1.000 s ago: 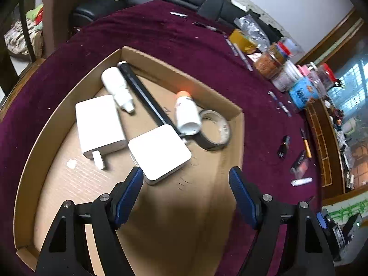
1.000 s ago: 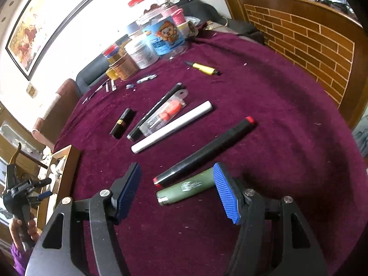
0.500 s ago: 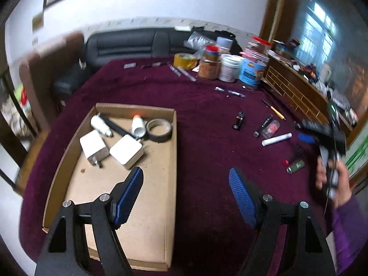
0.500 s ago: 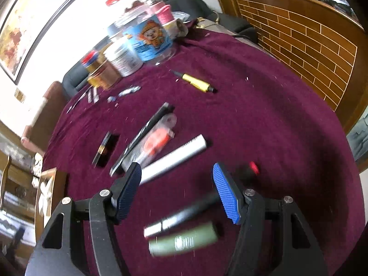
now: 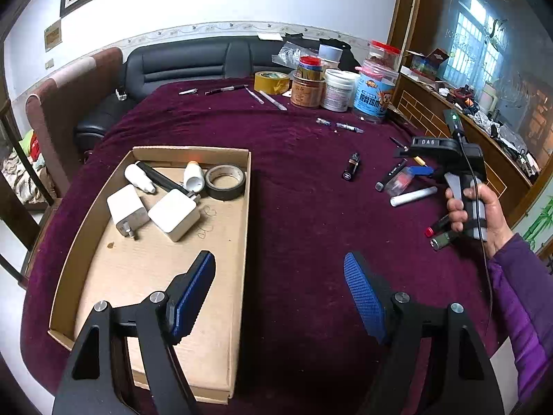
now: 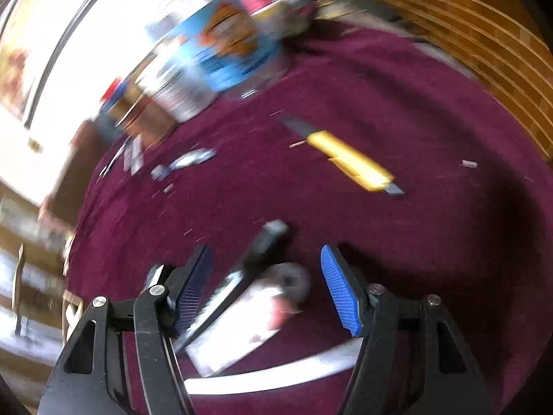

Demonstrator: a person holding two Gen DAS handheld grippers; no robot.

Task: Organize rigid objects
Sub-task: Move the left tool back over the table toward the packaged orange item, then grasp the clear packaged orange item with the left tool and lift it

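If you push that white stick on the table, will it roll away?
Probably a bit. The white stick looks round and smooth, so it may roll sideways, though the cloth-covered table should slow it. It looks stiff, not bendy.

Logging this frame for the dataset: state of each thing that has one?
left gripper: jaws open, empty
right gripper: jaws open, over clear packet, not closed on it
cardboard tray: partly filled
black tape roll: lying flat in tray
yellow utility knife: blade state blurred
blue-label jar: upright

tape roll (image 5: 225, 182) in box (image 5: 242, 242), lipstick (image 5: 350, 166) right
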